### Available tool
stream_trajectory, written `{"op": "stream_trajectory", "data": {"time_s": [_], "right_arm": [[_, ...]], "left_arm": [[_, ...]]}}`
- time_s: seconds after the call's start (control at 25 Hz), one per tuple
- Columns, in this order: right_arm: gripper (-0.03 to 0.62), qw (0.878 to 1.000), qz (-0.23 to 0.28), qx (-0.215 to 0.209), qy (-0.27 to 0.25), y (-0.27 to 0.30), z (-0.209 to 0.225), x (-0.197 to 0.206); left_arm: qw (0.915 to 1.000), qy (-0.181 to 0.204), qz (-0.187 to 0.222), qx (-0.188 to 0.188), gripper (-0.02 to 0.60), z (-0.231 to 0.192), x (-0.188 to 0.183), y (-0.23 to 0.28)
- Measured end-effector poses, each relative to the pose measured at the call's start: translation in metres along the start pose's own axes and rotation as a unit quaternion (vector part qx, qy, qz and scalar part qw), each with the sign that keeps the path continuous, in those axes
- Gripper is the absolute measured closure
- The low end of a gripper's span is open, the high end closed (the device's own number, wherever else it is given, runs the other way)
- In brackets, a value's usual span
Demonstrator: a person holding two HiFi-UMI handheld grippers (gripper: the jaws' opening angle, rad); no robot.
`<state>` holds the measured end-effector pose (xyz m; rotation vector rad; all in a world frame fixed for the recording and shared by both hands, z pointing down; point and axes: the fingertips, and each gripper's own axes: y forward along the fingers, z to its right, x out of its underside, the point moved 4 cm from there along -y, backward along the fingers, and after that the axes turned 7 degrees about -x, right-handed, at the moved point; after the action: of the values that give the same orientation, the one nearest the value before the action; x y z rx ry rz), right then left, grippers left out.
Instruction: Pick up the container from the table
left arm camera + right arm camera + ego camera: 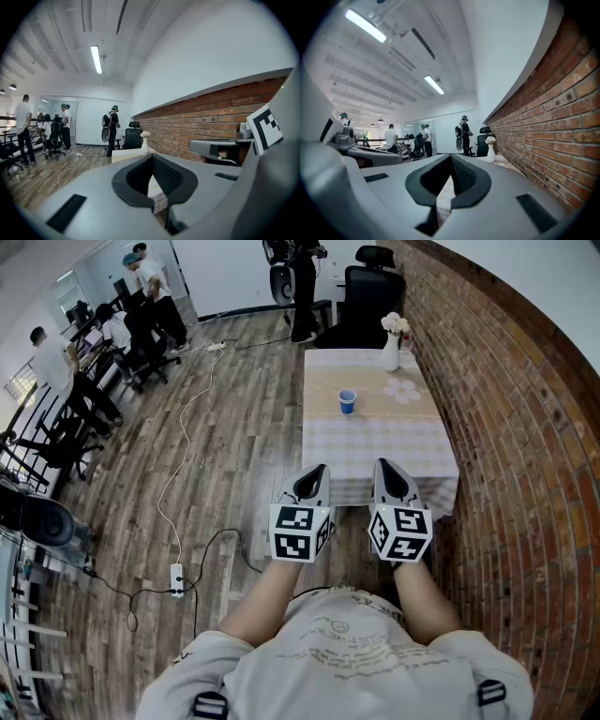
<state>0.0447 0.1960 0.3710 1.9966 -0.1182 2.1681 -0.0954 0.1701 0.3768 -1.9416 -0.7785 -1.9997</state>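
The blue cup [348,401] stands upright on the checked cloth of the table [412,442], about midway along it. It is well ahead of both grippers and roughly in line with the gap between them. The left gripper [316,472] and right gripper [384,467] are side by side by the table's near edge, each with its jaws clenched together on nothing. A white vase [392,352] stands at the far end.

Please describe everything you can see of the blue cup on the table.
The blue cup is open at the top, with a pale rim; it looks like paper or plastic. It stands upright on the beige runner, toward its left side, on the table. Only the runner touches it; the white vase stands apart.
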Motion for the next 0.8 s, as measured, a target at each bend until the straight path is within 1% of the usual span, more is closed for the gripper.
{"op": "stream_trajectory", "data": {"time_s": [0.16, 0.4, 0.6, 0.8], "right_arm": [[0.592, 1.000, 0.000, -0.002, 0.005, 0.002, -0.001, 0.001], [0.592, 1.000, 0.015, -0.001, 0.018, 0.000, -0.015, -0.001], [0.592, 1.000, 0.011, 0.006, 0.015, 0.009, -0.031, 0.004], [0.592, 1.000, 0.006, 0.007, 0.005, 0.018, -0.046, 0.007]], "left_arm": [[1.0000, -0.002, 0.002, -0.002, 0.580, -0.004, -0.001, 0.000], [1.0000, -0.003, 0.006, 0.000, 0.580, -0.012, 0.002, -0.010], [1.0000, -0.008, 0.005, -0.001, 0.580, -0.036, 0.006, -0.014], [0.9999, -0.007, 0.007, 0.008, 0.580, -0.045, 0.008, -0.015]]}}
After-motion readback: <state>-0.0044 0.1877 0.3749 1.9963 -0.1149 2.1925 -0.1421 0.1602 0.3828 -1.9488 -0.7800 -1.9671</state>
